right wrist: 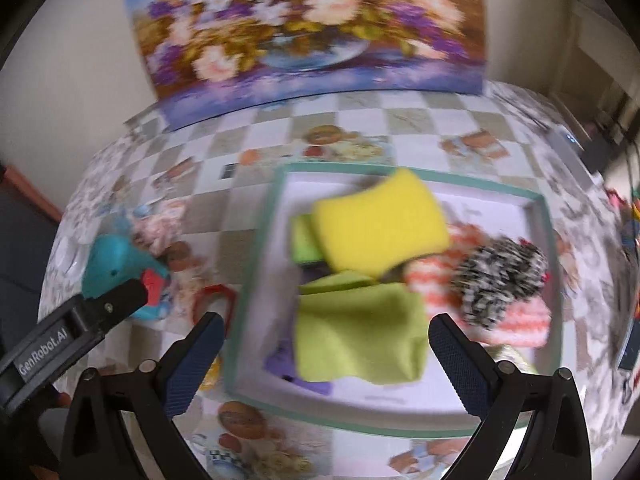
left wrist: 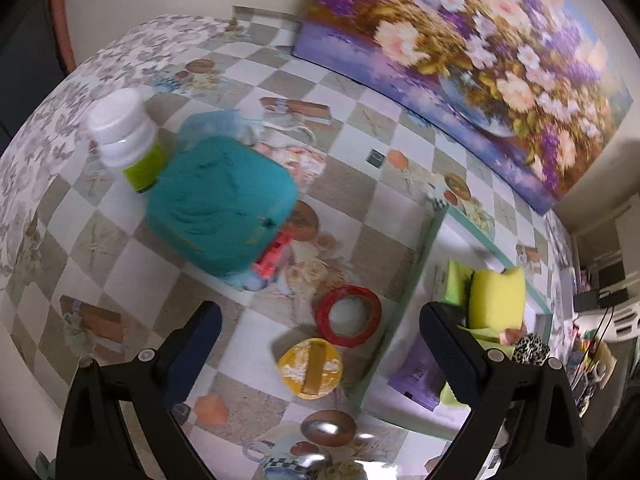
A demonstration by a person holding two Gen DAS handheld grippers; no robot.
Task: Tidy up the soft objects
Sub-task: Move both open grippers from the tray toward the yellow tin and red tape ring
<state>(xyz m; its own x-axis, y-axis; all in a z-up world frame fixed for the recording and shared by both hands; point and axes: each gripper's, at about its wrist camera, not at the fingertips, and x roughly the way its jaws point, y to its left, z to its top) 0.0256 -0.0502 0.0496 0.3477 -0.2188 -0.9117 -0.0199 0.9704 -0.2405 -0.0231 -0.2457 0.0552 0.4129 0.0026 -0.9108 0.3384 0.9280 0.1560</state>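
Observation:
A teal plush toy (left wrist: 222, 204) with a pink part lies on the checked tablecloth, ahead of my left gripper (left wrist: 320, 344), which is open and empty. The toy also shows in the right wrist view (right wrist: 116, 260), partly behind the left gripper's arm. A white tray with a green rim (right wrist: 256, 264) holds a yellow sponge (right wrist: 380, 224), a lime cloth (right wrist: 356, 336), an orange-white striped knit (right wrist: 520, 320), a black-white speckled scrunchie (right wrist: 500, 280) and a purple item (right wrist: 280, 364). My right gripper (right wrist: 324, 356) is open and empty over the tray's near side.
A white bottle with a lime label (left wrist: 128, 136) stands beside the plush. A red tape roll (left wrist: 348, 316) and a yellow round lid (left wrist: 310, 368) lie between my left fingers. A flower painting (right wrist: 304, 28) leans on the wall behind the table.

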